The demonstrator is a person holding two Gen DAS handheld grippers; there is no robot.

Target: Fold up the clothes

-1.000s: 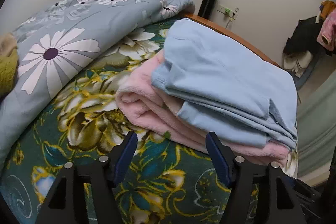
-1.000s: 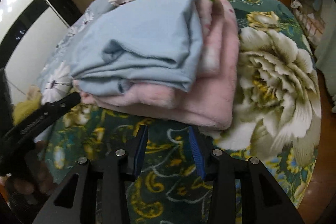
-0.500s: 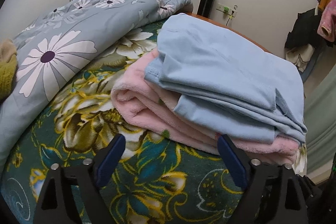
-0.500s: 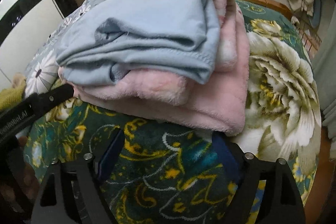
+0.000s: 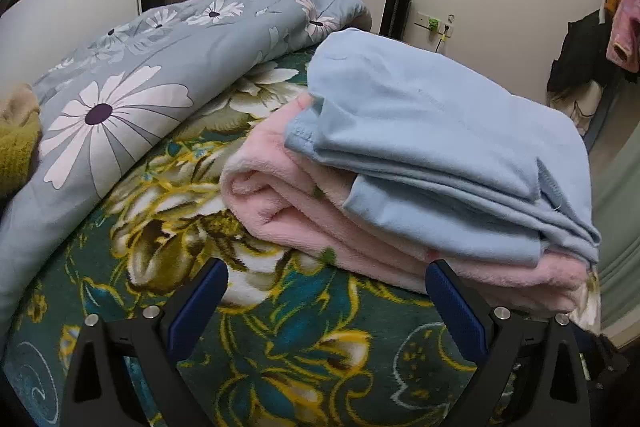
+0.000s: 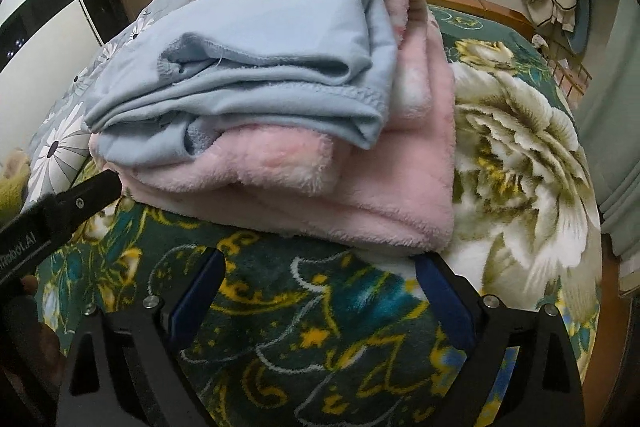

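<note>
A folded light-blue garment [image 5: 440, 131] [image 6: 260, 39] lies on top of a folded pink fleece [image 5: 320, 223] [image 6: 360, 195], stacked on the green floral bedspread [image 5: 300, 347] [image 6: 300, 327]. My left gripper [image 5: 325, 271] hovers just in front of the stack's near edge, its jaws opening wide, with only bedspread between them. My right gripper [image 6: 320, 261] is before the stack's other side, its jaws also opening, nothing between them. One finger of the left gripper [image 6: 72, 207] reaches in at the left of the right wrist view, its tip close to the pink fleece.
A grey-blue daisy quilt [image 5: 120, 87] is heaped at the left behind the stack. A yellow-green knit [image 5: 16, 147] lies at the far left. A black tower [image 5: 396, 9] stands by the wall. Clothes [image 5: 592, 39] hang at the right. The bed's wooden edge [image 6: 480, 3] runs behind.
Both grippers' jaws have spread much wider. Both views have drawn slightly closer to the stack, which has not moved.
</note>
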